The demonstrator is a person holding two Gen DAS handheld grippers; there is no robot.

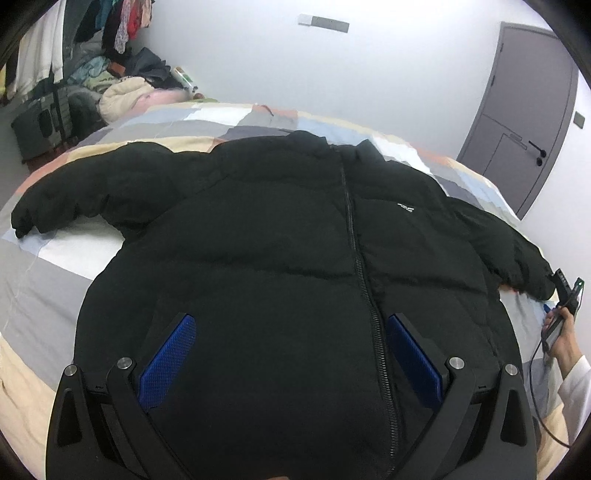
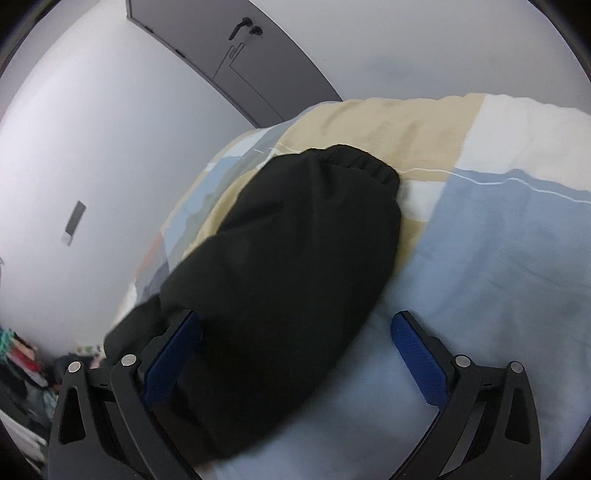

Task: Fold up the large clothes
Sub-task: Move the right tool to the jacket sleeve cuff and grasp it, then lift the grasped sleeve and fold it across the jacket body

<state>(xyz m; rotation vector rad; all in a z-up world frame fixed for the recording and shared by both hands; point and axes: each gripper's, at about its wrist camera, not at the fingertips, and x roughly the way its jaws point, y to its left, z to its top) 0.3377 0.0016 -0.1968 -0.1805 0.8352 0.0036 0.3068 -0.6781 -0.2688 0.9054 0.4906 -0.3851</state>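
A black puffer jacket (image 1: 280,236) lies front up and zipped on the patchwork bedspread (image 1: 55,266), both sleeves spread outward. My left gripper (image 1: 291,332) hovers open over the jacket's lower hem, blue pads (image 1: 170,354) wide apart. In the left wrist view the right gripper (image 1: 565,291) shows at the far right beside the right sleeve cuff, held by a hand (image 1: 561,339). In the right wrist view my right gripper (image 2: 295,332) is open over the black sleeve (image 2: 288,277), whose elastic cuff (image 2: 354,162) points away; the sleeve lies between the fingers, ungripped.
A pile of clothes (image 1: 122,92) and hanging garments (image 1: 122,22) fill the far left corner. A grey door (image 1: 524,122) stands in the white wall to the right. The bedspread (image 2: 498,258) extends to the right of the sleeve.
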